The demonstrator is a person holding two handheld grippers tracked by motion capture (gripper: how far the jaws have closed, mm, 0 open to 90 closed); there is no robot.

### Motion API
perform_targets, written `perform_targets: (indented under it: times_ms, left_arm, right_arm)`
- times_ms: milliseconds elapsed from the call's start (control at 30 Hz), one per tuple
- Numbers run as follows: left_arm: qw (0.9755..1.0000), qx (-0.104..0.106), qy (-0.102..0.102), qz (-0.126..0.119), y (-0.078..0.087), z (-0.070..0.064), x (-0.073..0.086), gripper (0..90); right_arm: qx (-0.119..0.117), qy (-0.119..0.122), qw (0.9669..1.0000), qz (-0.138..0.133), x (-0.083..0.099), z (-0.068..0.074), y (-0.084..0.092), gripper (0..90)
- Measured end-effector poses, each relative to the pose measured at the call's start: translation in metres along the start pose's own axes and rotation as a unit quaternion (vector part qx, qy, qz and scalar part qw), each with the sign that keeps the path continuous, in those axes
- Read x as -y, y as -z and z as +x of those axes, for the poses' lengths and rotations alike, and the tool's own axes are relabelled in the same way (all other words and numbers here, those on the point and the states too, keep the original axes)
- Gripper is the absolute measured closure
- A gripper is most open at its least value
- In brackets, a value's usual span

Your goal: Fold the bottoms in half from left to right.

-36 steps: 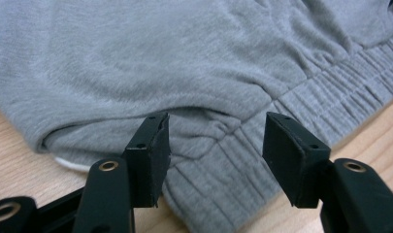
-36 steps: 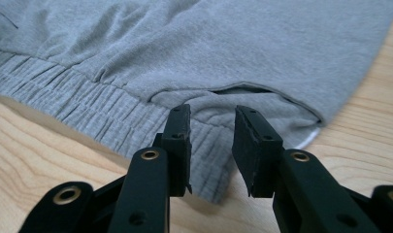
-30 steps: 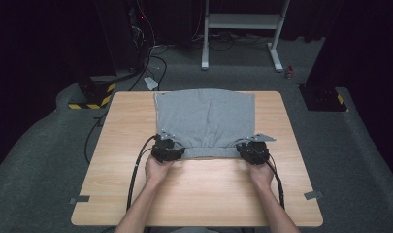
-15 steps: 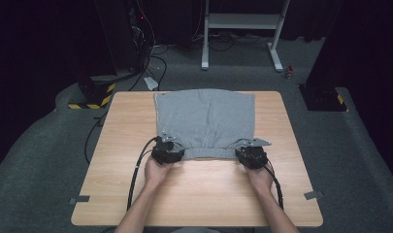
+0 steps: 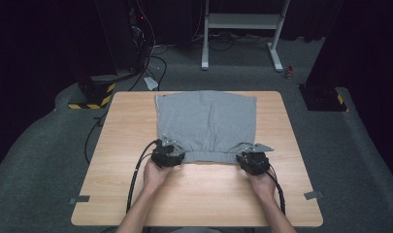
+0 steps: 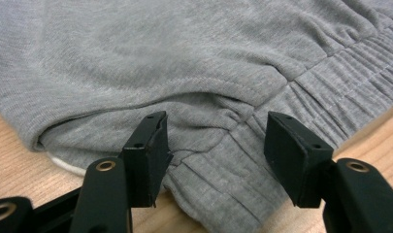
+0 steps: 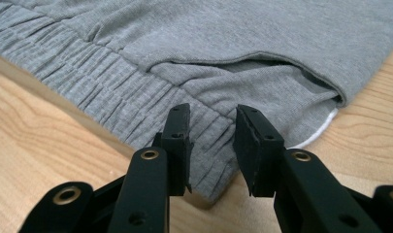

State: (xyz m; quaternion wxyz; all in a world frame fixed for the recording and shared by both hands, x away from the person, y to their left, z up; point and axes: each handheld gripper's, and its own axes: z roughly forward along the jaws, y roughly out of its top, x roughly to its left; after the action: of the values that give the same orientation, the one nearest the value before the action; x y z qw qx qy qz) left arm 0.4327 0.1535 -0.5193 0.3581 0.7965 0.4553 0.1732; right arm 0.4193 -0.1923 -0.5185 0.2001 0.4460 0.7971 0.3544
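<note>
- Grey shorts (image 5: 207, 121) lie flat on the table (image 5: 199, 199).
- Your left hand-held gripper (image 6: 216, 145): jaws apart, straddling the shorts' waistband corner.
- Your right hand-held gripper (image 7: 211, 138): jaws apart over the shorts' opposite waistband corner.

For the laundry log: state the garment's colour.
Heather grey garment, clearest in the left gripper view.

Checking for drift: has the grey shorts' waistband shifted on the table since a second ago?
No. The grey shorts' waistband lies at the same place relative to the table edges.
</note>
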Motion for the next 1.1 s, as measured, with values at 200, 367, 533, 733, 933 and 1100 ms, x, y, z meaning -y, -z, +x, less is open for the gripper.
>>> perform_targets:
  times_ms: [200, 367, 533, 733, 933, 1100]
  left_arm:
    - [1.0000, -0.007, -0.003, 0.000, 0.001, -0.004, 0.001, 41.2]
    - [1.0000, -0.002, -0.006, -0.007, 0.003, -0.007, 0.005, 41.2]
    - [1.0000, -0.001, -0.009, 0.000, 0.005, -0.011, 0.006, 41.4]
    - [0.9998, 0.004, -0.015, 0.010, 0.009, -0.015, 0.007, 41.9]
    - [0.9999, 0.004, -0.015, 0.007, 0.012, -0.020, 0.011, 42.0]
    - [0.9998, 0.009, -0.016, 0.007, 0.013, -0.023, 0.013, 42.1]
  right_arm:
    - [-0.002, 0.002, 1.0000, 0.000, 0.005, 0.003, 0.005, 66.1]
    - [0.002, -0.002, 1.0000, 0.002, 0.010, 0.006, 0.010, 65.9]
    - [-0.003, 0.000, 1.0000, 0.007, 0.011, 0.007, 0.014, 65.7]
    - [-0.006, -0.004, 0.9999, 0.012, 0.016, 0.009, 0.021, 65.7]
    - [-0.011, 0.002, 0.9999, 0.009, 0.021, 0.010, 0.026, 65.7]
    - [-0.013, -0.002, 0.9998, 0.016, 0.022, 0.010, 0.029, 65.7]
